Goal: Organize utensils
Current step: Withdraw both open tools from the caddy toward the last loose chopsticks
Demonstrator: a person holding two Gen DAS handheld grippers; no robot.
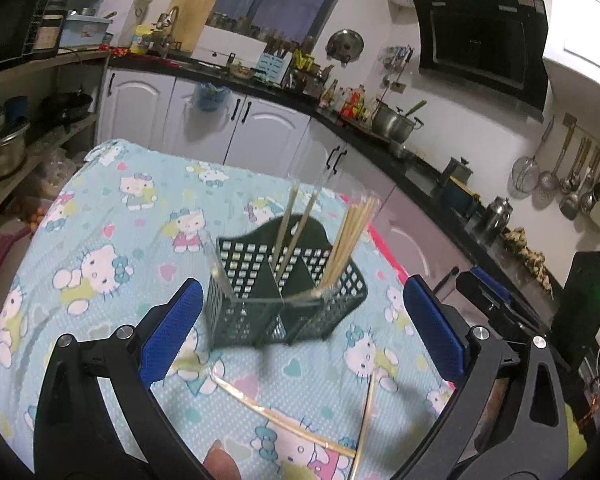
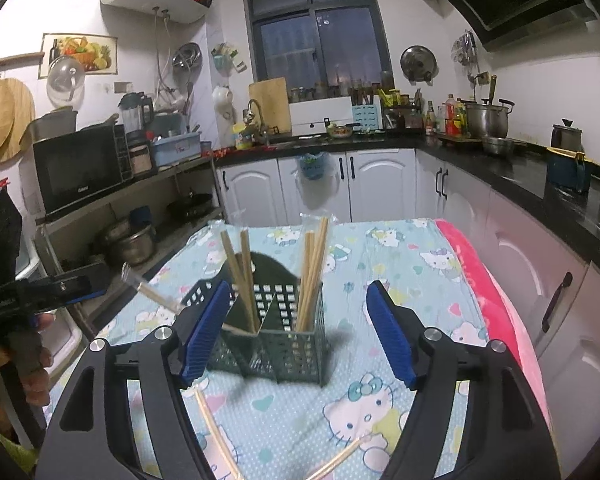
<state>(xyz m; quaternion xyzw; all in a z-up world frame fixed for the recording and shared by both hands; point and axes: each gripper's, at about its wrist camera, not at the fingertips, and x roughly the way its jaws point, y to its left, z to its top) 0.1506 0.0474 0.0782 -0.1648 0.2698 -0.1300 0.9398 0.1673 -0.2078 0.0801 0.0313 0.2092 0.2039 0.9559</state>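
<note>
A dark green perforated utensil caddy (image 1: 284, 292) stands upright on a table covered with a light blue cartoon-cat cloth (image 1: 112, 240), roughly midway between the table's side edges and set back from the near edge. Inner dividers split it into compartments. One compartment holds a pair of wooden chopsticks (image 1: 294, 228) leaning out over the rim; another, toward the side with the pink blanket edge (image 2: 484, 280), holds a fuller bundle of chopsticks (image 1: 352, 240), apparently in a clear sleeve, though the blur makes that hard to confirm.

On the cloth near the table's front edge lie loose chopsticks (image 1: 284, 420), one running diagonally, another (image 1: 366, 420) almost straight toward the caddy; they meet or cross near the front edge.

The left gripper (image 1: 300, 340) hovers above the cloth with its blue-padded fingers (image 1: 168, 340) spread wide, nothing between them; the caddy sits just beyond the gap. The right gripper (image 2: 300, 340) is likewise spread wide and carries nothing, framing the caddy from the front, its left pad (image 2: 206, 332) overlapping the caddy's corner in the right wrist view. Whether that pad touches the caddy cannot be told.

Behind the table run white cabinets (image 2: 380, 184) under a black countertop (image 2: 500, 160).
</note>
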